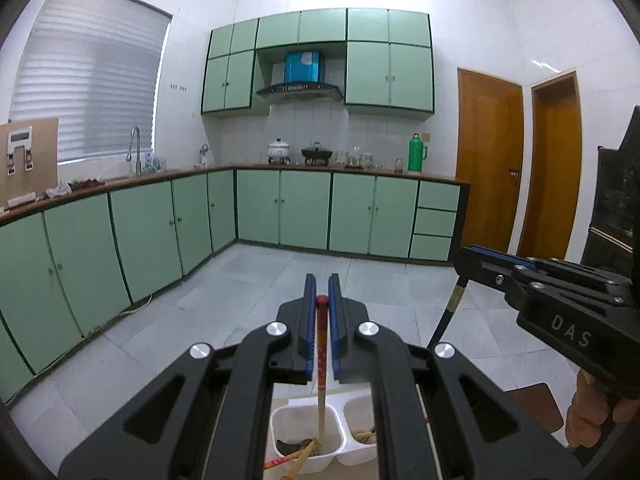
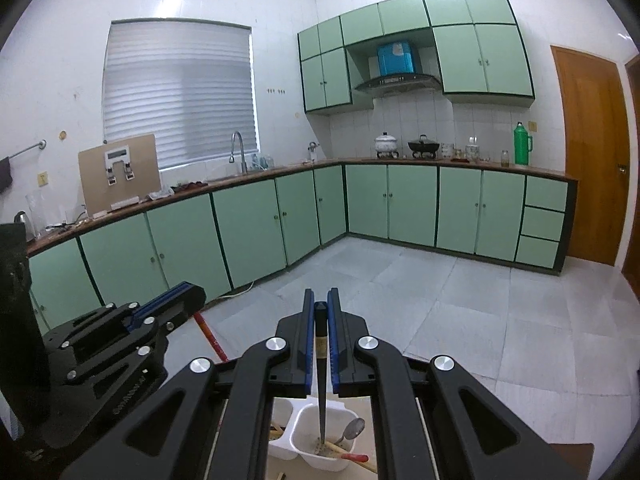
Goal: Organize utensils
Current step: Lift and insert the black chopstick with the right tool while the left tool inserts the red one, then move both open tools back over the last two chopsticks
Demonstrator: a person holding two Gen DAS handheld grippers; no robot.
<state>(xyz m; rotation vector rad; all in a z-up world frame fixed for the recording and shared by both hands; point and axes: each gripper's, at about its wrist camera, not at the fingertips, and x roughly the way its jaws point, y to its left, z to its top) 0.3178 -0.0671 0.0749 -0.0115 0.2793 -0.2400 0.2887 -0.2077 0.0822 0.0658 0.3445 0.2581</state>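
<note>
Chopsticks fill both your hands. Your left gripper (image 1: 322, 300) has its fingers clamped on a red chopstick (image 1: 321, 354) with a round red knob at its top; the stick hangs down between the blue pads, and its pale lower end reaches into the left compartment of a white tray (image 1: 280, 412) below. More chopsticks (image 1: 300, 454) lie slanted in that compartment.

Your right gripper (image 2: 321, 304) has its fingers clamped on a black chopstick (image 2: 321, 392), whose tip stands in the near compartment of the tray (image 2: 348, 414). A metal spoon (image 2: 352, 429) and a red-handled utensil (image 2: 354, 457) lie in that same compartment.

From the left camera you see the right gripper (image 1: 464, 256) at the right edge, its body marked "DAS", with the black chopstick (image 1: 450, 308) slanting down from it and a hand (image 1: 596, 412) around its grip. From the right camera the left gripper (image 2: 192, 298) shows at the left; raised lettering on its side is too blurred to read.

Beyond lie a tiled floor (image 1: 240, 300), green cabinets (image 1: 304, 210), a green flask (image 1: 416, 153) on the worktop (image 1: 436, 179) and two wooden doors (image 1: 488, 168).
</note>
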